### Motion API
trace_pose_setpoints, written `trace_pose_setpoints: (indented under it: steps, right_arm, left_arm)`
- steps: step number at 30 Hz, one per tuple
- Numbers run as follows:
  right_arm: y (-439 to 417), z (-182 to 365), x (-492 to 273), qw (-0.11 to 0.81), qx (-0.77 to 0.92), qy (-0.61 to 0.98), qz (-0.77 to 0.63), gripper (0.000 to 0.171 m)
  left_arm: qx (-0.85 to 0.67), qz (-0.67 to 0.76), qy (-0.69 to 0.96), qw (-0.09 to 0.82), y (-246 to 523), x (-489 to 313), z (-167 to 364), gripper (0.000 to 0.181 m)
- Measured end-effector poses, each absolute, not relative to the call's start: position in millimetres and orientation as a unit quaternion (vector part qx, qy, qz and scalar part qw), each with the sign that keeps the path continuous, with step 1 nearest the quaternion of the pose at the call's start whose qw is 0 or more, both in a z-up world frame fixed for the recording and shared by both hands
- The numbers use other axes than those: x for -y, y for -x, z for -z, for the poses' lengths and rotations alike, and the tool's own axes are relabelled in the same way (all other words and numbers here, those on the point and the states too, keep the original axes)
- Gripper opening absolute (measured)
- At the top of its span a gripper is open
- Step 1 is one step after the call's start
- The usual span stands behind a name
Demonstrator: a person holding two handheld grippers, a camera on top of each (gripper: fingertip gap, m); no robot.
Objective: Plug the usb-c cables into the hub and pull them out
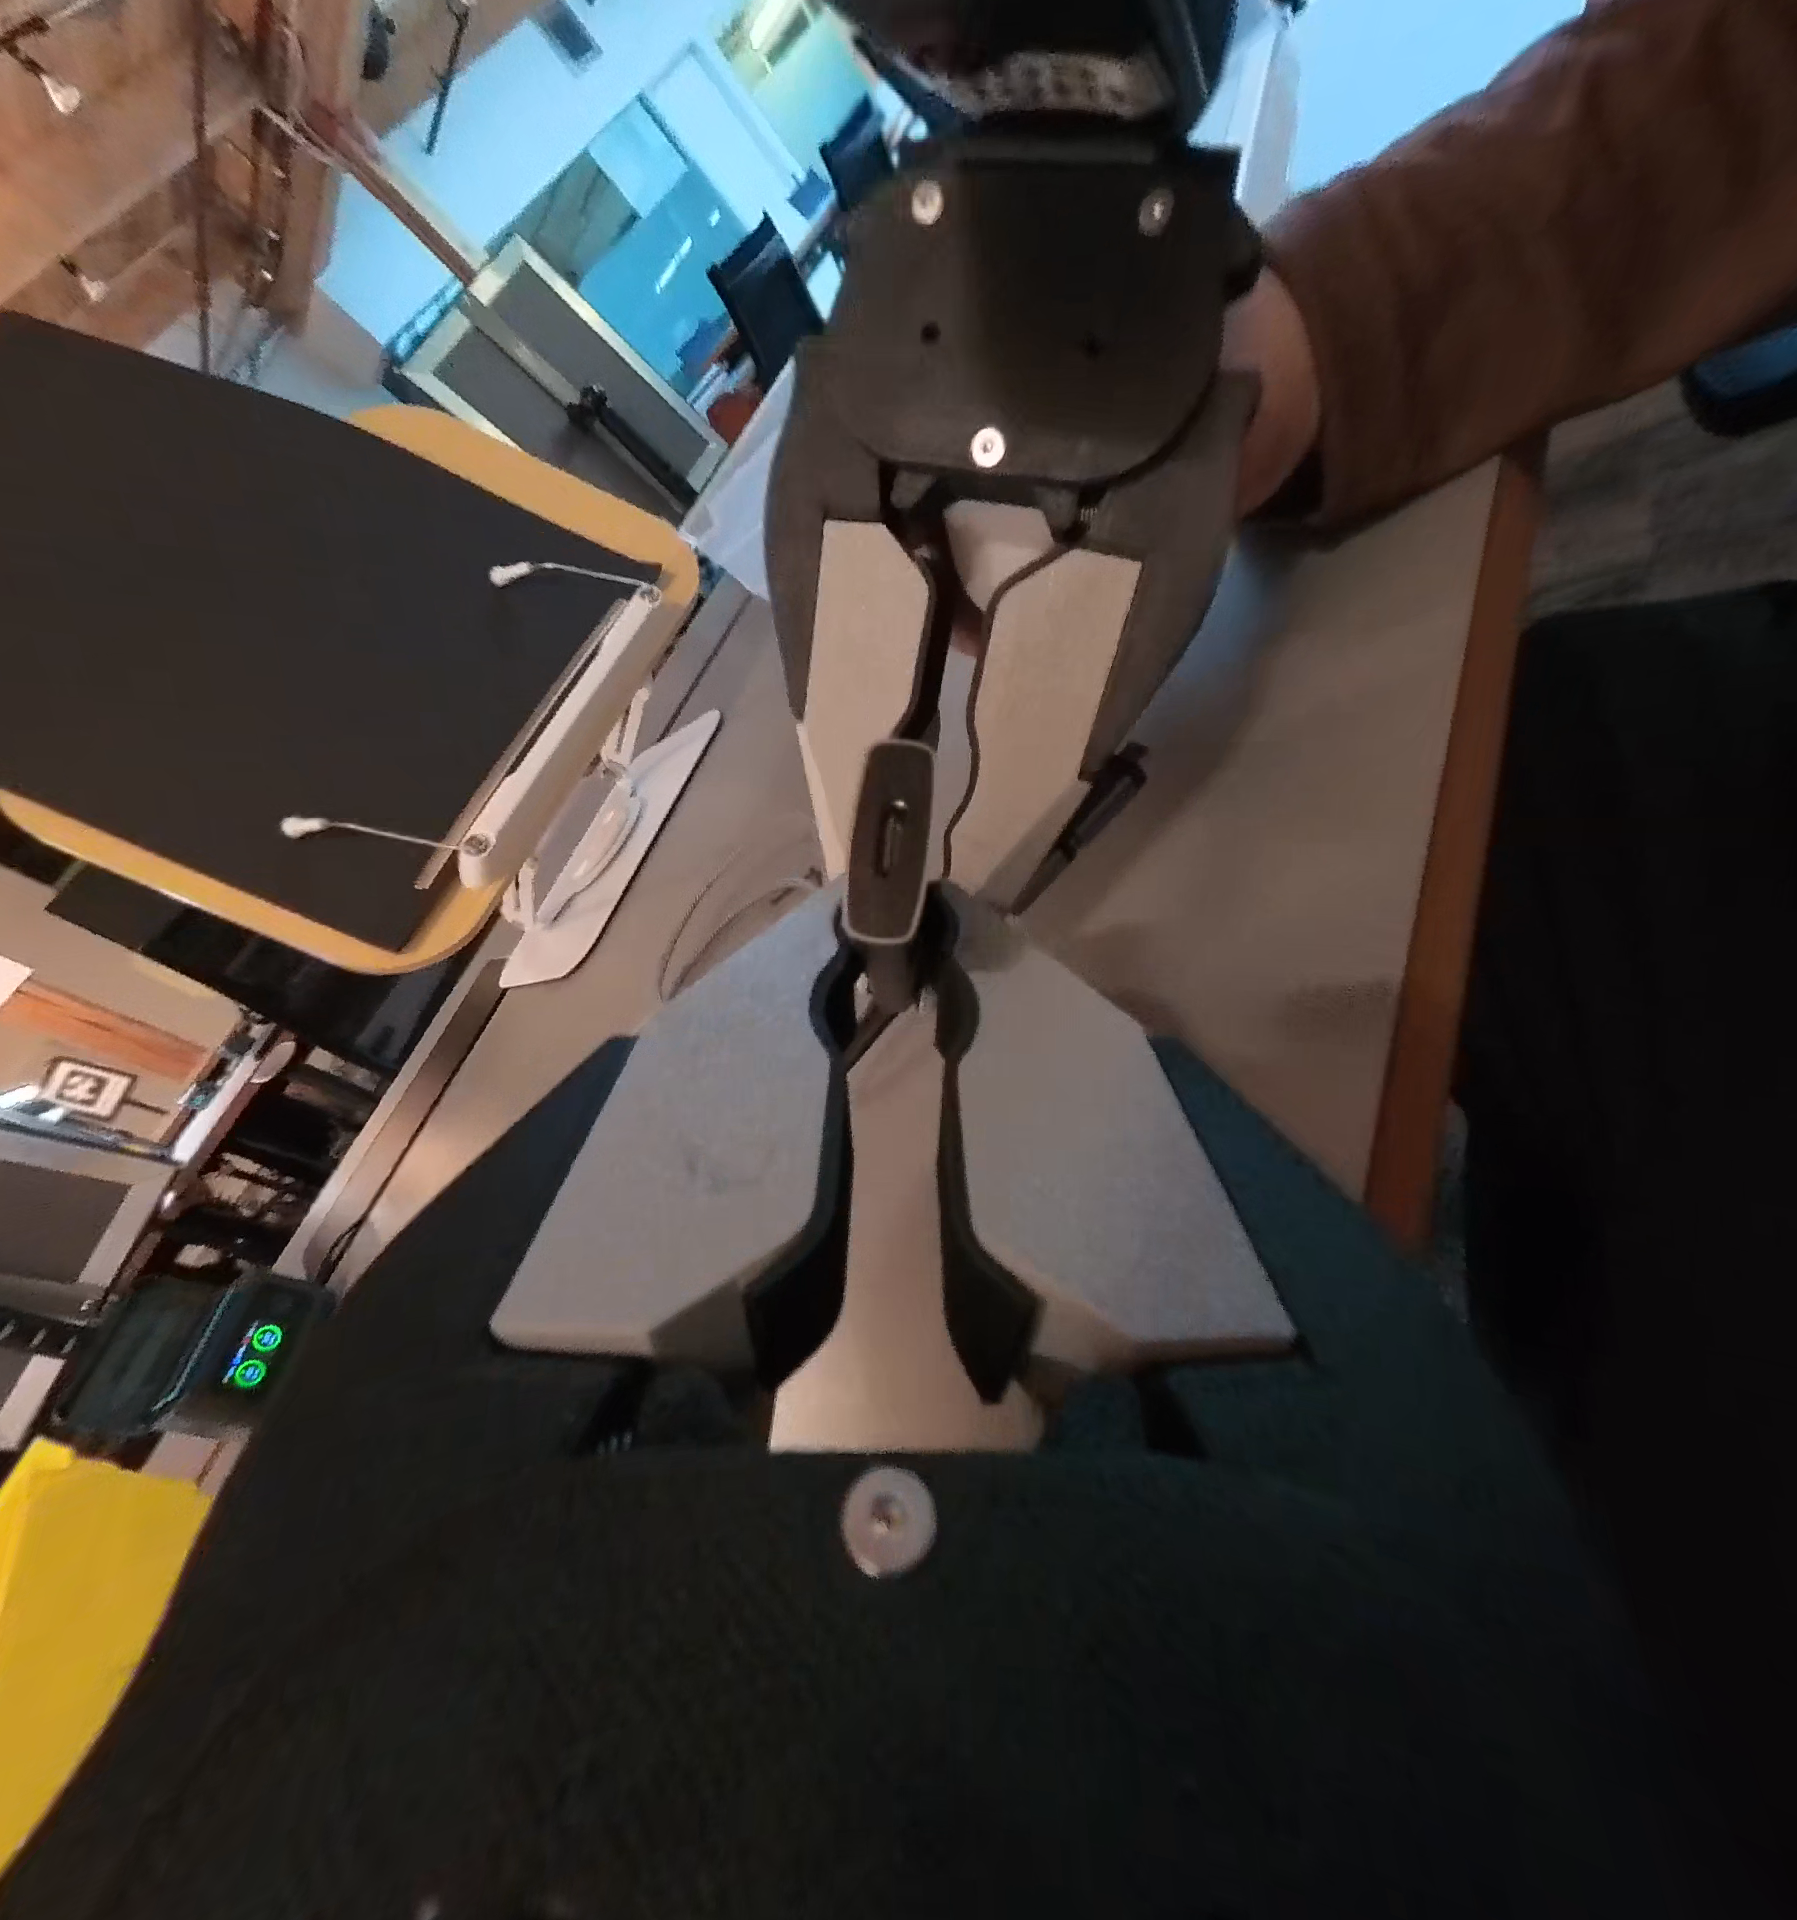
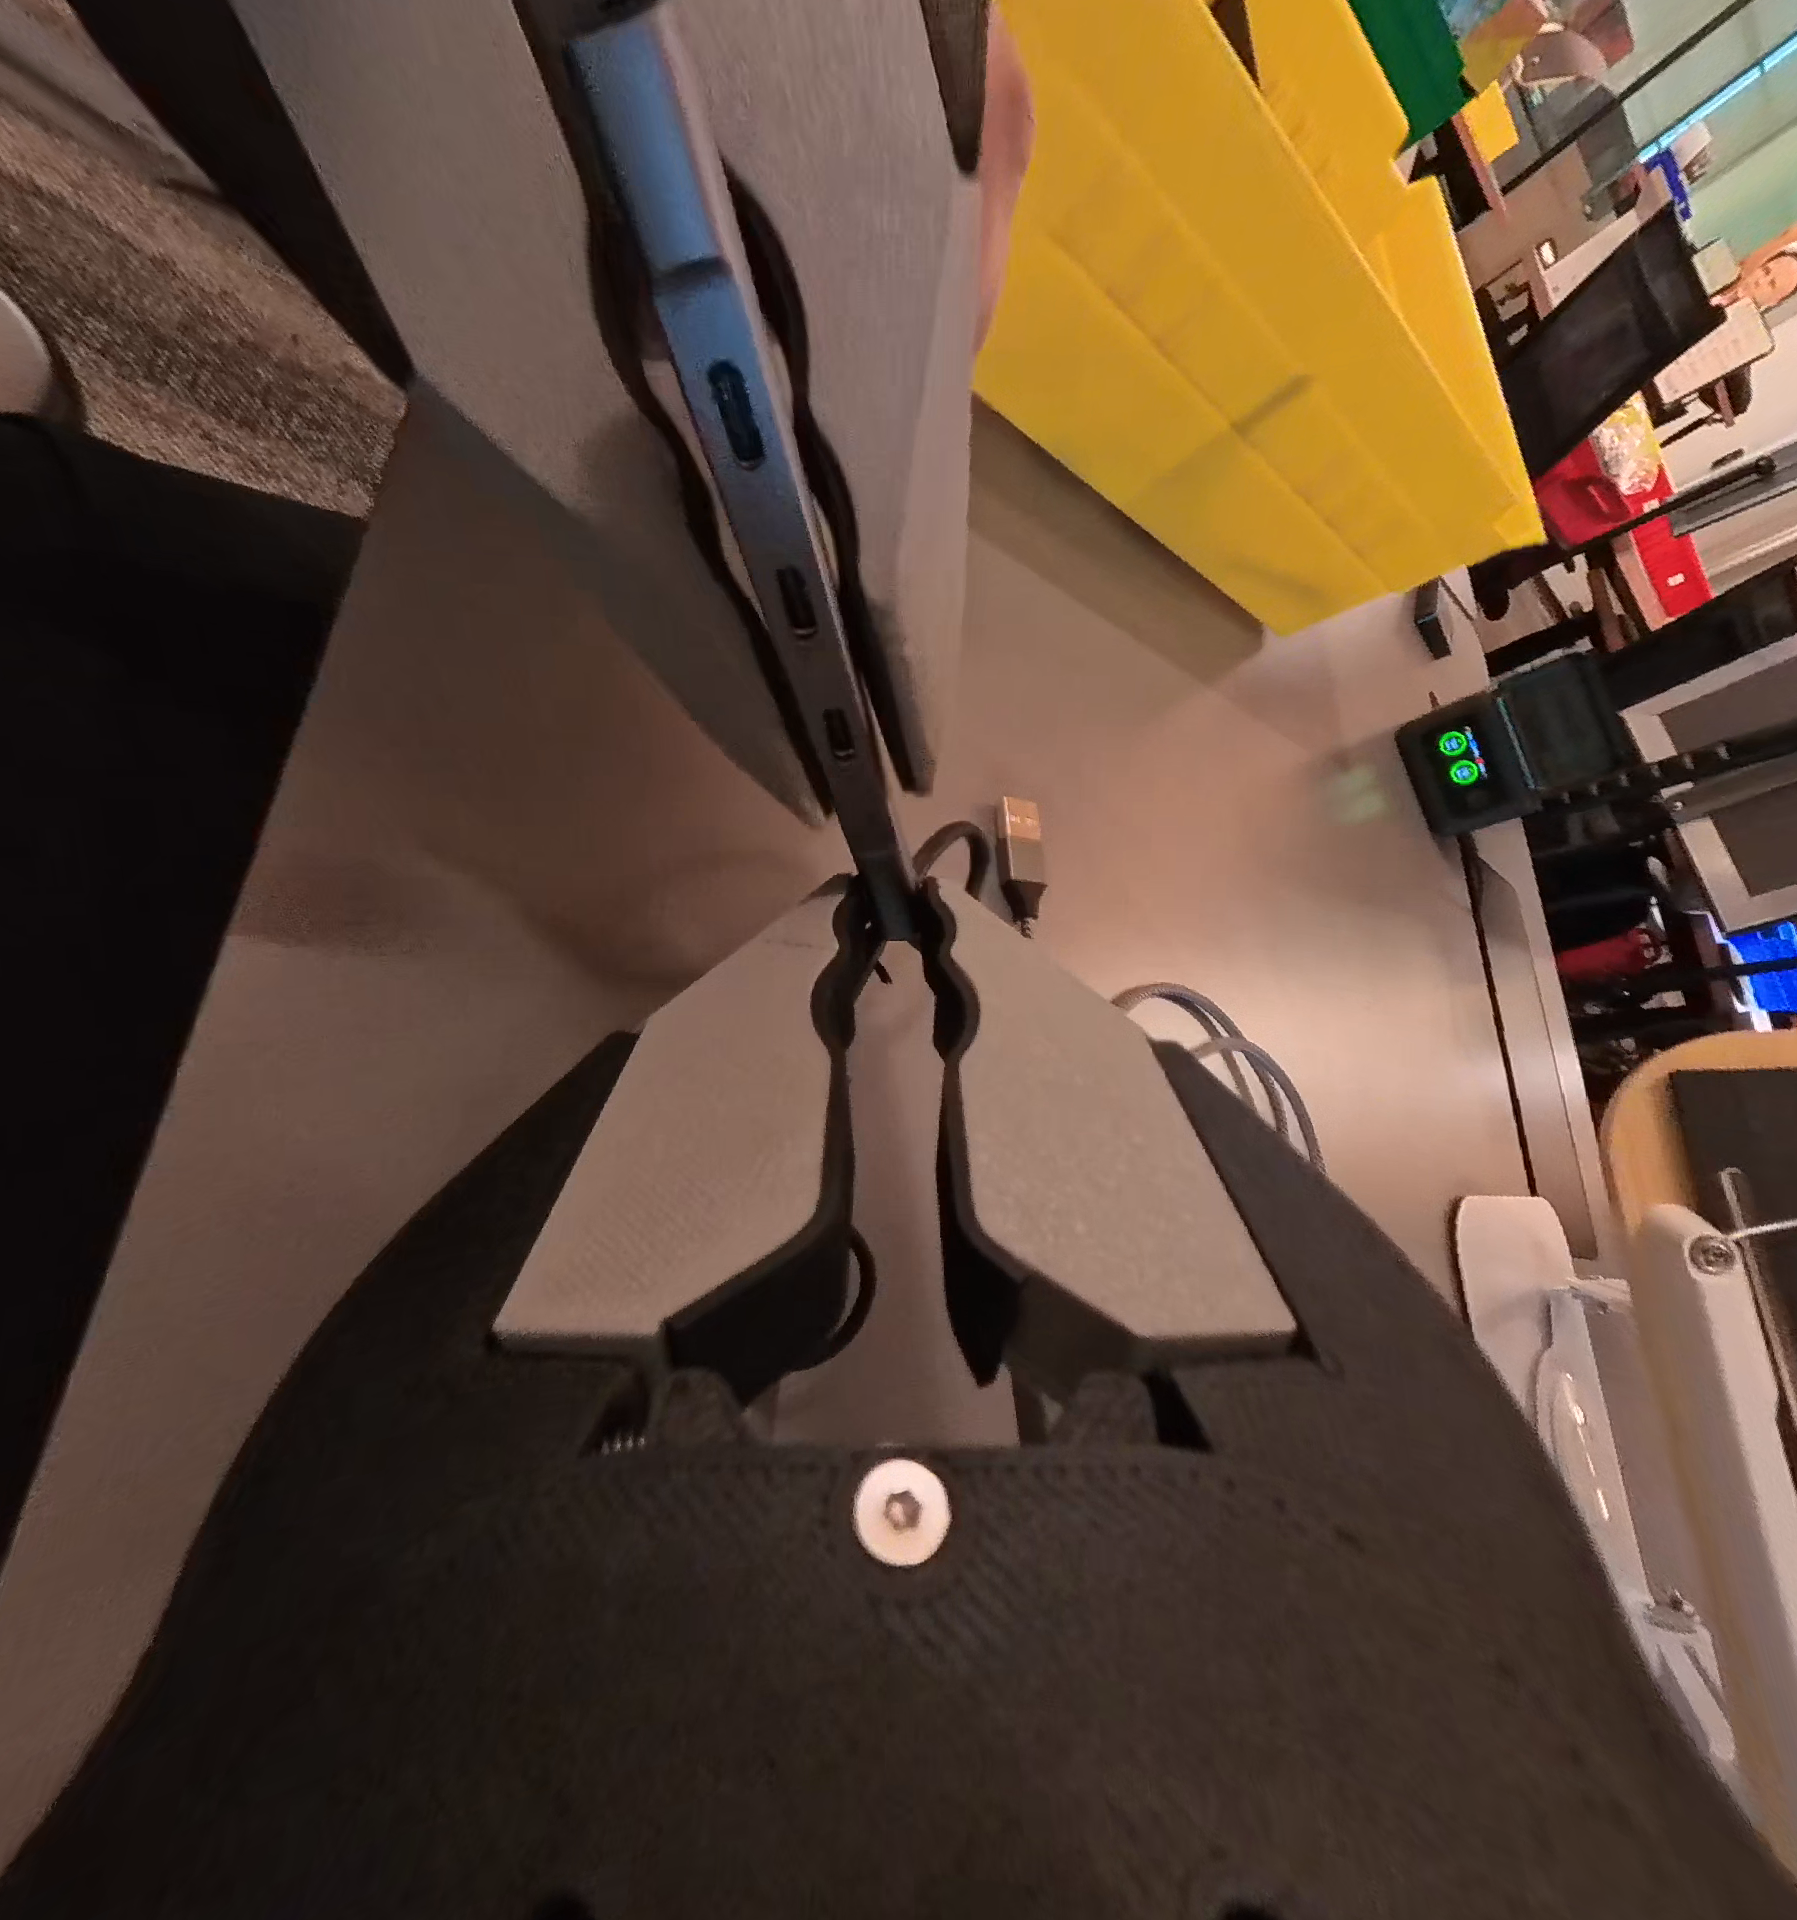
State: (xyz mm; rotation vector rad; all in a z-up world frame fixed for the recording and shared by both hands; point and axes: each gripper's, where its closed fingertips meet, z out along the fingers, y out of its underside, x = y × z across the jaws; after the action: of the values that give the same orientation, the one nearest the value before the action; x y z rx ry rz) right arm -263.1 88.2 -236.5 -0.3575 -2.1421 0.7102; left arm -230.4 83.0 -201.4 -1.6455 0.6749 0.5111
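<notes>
The slim grey hub (image 2: 707, 343) hangs in the air between both grippers, with several ports along its side. My left gripper (image 1: 889, 940) is shut on one end; that end face (image 1: 889, 831) shows a port. In the right wrist view the left gripper (image 2: 868, 774) clamps the hub from above. My right gripper (image 2: 889, 920) is shut on the hub's other, dark end, where a black cable (image 2: 951, 836) leaves it. It also shows in the left wrist view (image 1: 925, 738). A grey metal plug (image 2: 1019, 842) and grey braided cables (image 2: 1242, 1070) lie on the table.
Yellow bins (image 2: 1237, 312) stand along one side of the grey table (image 1: 1289, 935). A small black device with green lights (image 2: 1465, 758) sits near the edge. A dark panel on a white stand (image 1: 250, 623) stands close by. A brown-sleeved arm (image 1: 1548, 260) holds the right gripper. The right tips stand about 8 centimetres off the grey metal plug (image 2: 1019, 842).
</notes>
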Motion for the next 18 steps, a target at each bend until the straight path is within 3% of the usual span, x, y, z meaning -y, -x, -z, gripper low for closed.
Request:
trace_pose_setpoints:
  steps: [6,12,18]
  right_arm:
    - [265,238,-91,0.423,0.851,0.145,-0.275,0.007]
    - [248,169,-130,0.446,0.772,0.229,-0.389,0.002]
    - [218,143,-222,0.404,0.741,0.436,-0.312,0.022]
  left_arm:
    - [-0.306,-0.249,0.718,0.573,237,-87,215,0.008]
    - [-0.294,-0.390,0.662,0.569,268,-85,205,0.008]
    - [-0.315,-0.390,0.657,0.563,262,-86,211,0.008]
